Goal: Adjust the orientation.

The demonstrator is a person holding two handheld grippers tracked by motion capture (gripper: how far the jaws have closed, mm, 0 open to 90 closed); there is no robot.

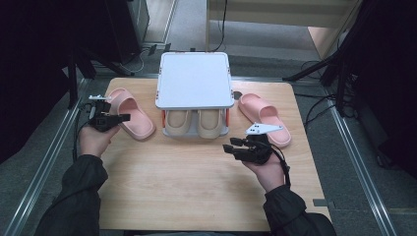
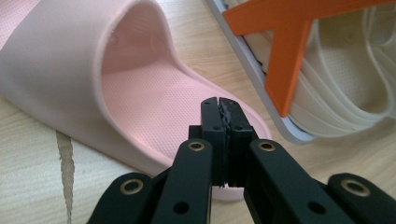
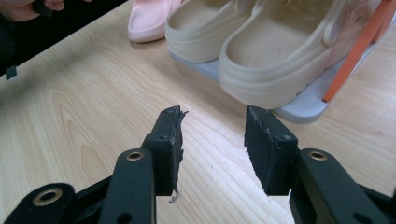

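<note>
At a wooden table, the chief risk lay with the left gripper: its jaws had pinched fully together over the heel edge of the near pink slipper, and from the left gripper view it could not be told whether any of the thin rim was caught between the pads or whether they had closed on nothing just above it. If the bite was shallow, a lift would likely let the soft slipper peel free and drop back, or drag it sideways into the white shoe rack just beyond the jaws, where an orange brace and a pair of beige clogs sat close by. No earlier picture being at hand, the grip could only be judged from how the pads met.

The slipper lay directly under and ahead of that clenched left gripper, its strap arching up to the far side.

The right gripper hung partly spread and empty above bare wood, the clogs and rack shelf ahead of its tips. The second pink slipper rested well off to its outer side, untouched.
</note>
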